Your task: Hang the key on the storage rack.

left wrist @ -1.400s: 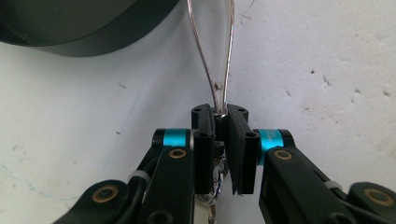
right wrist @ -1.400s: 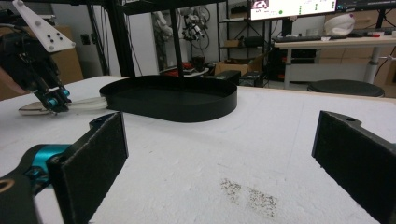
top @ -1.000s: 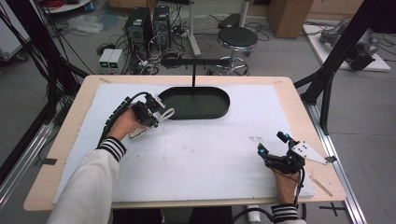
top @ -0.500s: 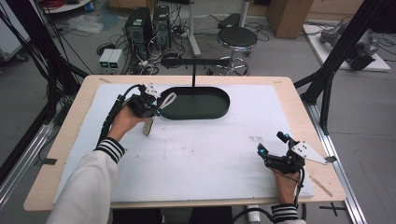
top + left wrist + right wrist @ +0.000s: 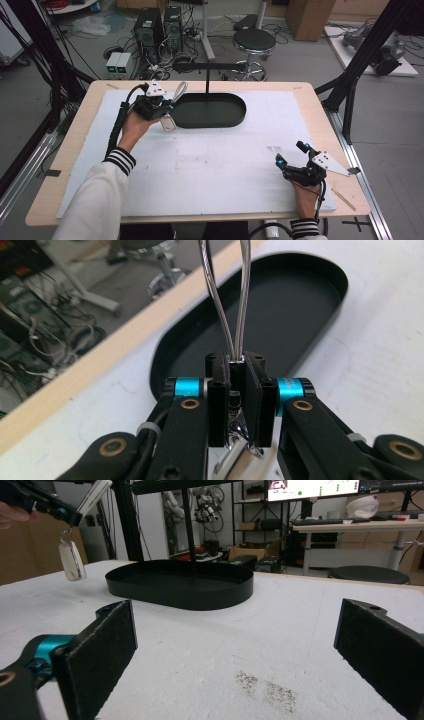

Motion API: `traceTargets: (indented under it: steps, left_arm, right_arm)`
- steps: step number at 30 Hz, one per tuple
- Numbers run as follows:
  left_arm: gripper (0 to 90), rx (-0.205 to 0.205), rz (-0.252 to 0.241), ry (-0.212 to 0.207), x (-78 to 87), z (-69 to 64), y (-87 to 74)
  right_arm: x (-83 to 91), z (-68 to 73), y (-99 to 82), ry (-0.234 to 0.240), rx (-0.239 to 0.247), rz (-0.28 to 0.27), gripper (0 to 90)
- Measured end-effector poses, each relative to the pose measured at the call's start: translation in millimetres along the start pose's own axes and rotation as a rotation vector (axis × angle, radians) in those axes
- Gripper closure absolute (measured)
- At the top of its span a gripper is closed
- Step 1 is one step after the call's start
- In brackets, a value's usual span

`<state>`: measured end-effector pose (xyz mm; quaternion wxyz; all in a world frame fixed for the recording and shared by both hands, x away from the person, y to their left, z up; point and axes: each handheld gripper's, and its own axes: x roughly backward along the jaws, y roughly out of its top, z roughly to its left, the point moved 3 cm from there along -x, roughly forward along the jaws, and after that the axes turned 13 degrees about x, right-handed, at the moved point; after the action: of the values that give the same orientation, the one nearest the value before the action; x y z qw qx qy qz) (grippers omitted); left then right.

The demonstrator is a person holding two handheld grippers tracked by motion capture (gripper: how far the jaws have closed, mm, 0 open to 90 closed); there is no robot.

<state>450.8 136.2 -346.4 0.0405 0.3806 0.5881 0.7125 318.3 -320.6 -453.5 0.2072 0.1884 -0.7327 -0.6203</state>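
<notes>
**Key ring lifted beside tray, risk of swing or slip**

Left gripper (image 5: 167, 106): clamped on a key ring (image 5: 231, 305), held in the air just left of the black tray (image 5: 235, 117). White tag (image 5: 167, 123) dangling free below the jaws. Grip narrow, on thin wire loop only; likely to twist or slide out if jolted. Swinging tag could catch the tray's rim. Right gripper (image 5: 235, 650): jaws wide apart, nothing between them, low over the white mat (image 5: 210, 170), well apart from tray.

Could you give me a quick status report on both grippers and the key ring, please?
Left gripper shut on key ring, tag dangling beside black tray. Right gripper open, empty, low over table. Nothing in the way.
</notes>
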Motion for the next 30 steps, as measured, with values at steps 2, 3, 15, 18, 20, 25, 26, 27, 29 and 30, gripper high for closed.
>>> traceTargets:
  steps: [2,3,15,18,20,25,26,27,29,30]
  left_arm:
    - [81.4,0.026,-0.049,-0.003,0.0,2.0,4.4]
    - [81.4,0.026,-0.049,-0.003,0.0,2.0,4.4]
    - [81.4,0.057,-0.107,0.043,-6.0,5.1,8.7]
    - [81.4,0.06,-0.128,0.067,-9.1,7.4,11.4]
    - [81.4,0.067,-0.131,0.067,-10.8,8.2,12.1]
    - [81.4,0.076,-0.146,0.089,-18.6,11.0,12.1]
    - [81.4,0.088,-0.147,0.089,-21.5,12.6,11.1]
    - [81.4,0.088,-0.147,0.089,-21.5,12.6,11.1]
    - [81.4,0.09,-0.148,0.094,-24.0,13.5,10.4]
    - [81.4,0.089,-0.147,0.091,-25.1,13.7,10.3]
  right_arm:
    - [0.2,0.7,0.0,0.0,0.001,-0.002,2.5]
    - [0.2,0.7,0.0,0.0,0.001,-0.002,2.5]
    - [0.2,0.0,-0.1,0.002,0.002,-0.001,2.5]
    - [0.2,0.1,-0.1,0.001,0.003,-0.001,2.5]
    - [0.3,0.1,-0.1,0.001,0.004,-0.001,2.5]
    - [0.3,-0.3,-0.1,0.002,-0.002,-0.003,2.5]
    - [0.5,-0.5,-0.1,0.002,-0.005,-0.002,2.5]
    - [0.5,-0.5,-0.1,0.002,-0.005,-0.002,2.5]
    - [0.4,-0.5,-0.1,0.003,-0.007,-0.004,2.5]
    - [0.4,-0.4,-0.2,0.003,-0.007,-0.004,2.5]
